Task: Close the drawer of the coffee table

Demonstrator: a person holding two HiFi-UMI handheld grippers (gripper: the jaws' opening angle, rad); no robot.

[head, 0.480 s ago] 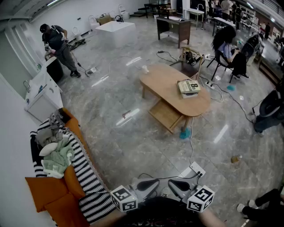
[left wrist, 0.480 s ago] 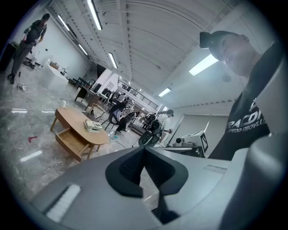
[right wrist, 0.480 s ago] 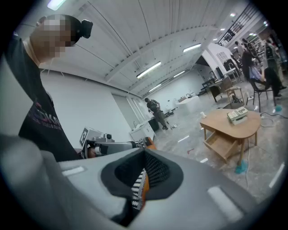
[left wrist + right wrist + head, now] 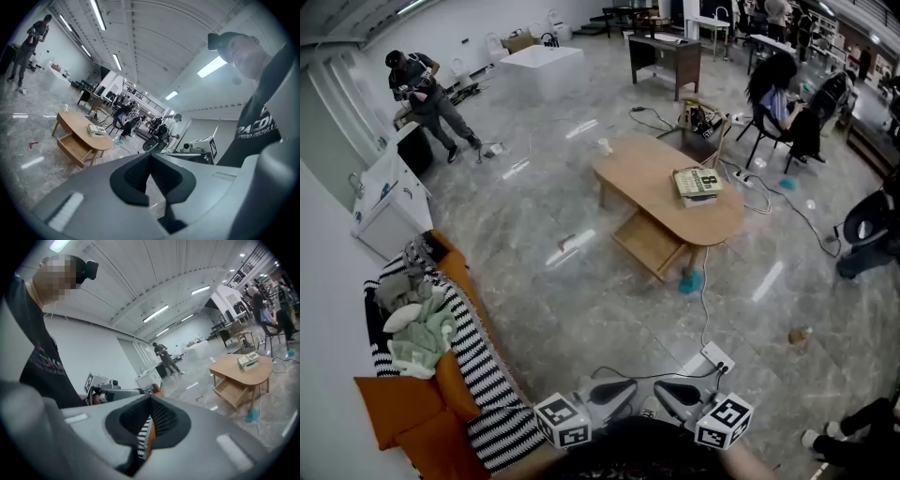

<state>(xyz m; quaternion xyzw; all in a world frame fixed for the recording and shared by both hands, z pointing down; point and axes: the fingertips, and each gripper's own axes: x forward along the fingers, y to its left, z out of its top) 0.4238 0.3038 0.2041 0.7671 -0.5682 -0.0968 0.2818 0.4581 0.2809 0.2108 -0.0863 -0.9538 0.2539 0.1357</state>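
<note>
A stretch of glossy grey marble floor [image 4: 581, 300] lies between the two hand-held grippers and the coffee table [image 4: 647, 173]. On it, just ahead of the grippers, sits a white power strip [image 4: 715, 357]. Its cable [image 4: 704, 309] runs away towards a teal object [image 4: 690, 281] on the floor by the table's near leg. A small reddish scrap [image 4: 568, 241] lies left of the table and a small brown item [image 4: 799, 336] lies well off to the right.

At near left stands a sofa with orange cushions [image 4: 394, 403], covered by a black-and-white striped blanket [image 4: 483, 375] and a heap of pale clothes [image 4: 417, 328]. Further off are a white cabinet [image 4: 389, 202], a white block [image 4: 544, 66] and a dark desk [image 4: 666, 56]. A standing person [image 4: 422, 94] is at far left and a seated person [image 4: 773, 94] at far right.

The table's oval wooden surface carries a stack of books [image 4: 698, 183] towards its right end and a small pale cup [image 4: 606, 146] at its far left edge.

The drawer [image 4: 649, 242] is in mid-room, hanging under the table and pulled well out on the near-left side. It is a shallow tray of light wood showing only its bare bottom.

The left hand-held gripper [image 4: 151, 159] and the right hand-held gripper [image 4: 151, 404] are both held low and near, well apart from the table. Each has its jaws pressed together with nothing between them.
</note>
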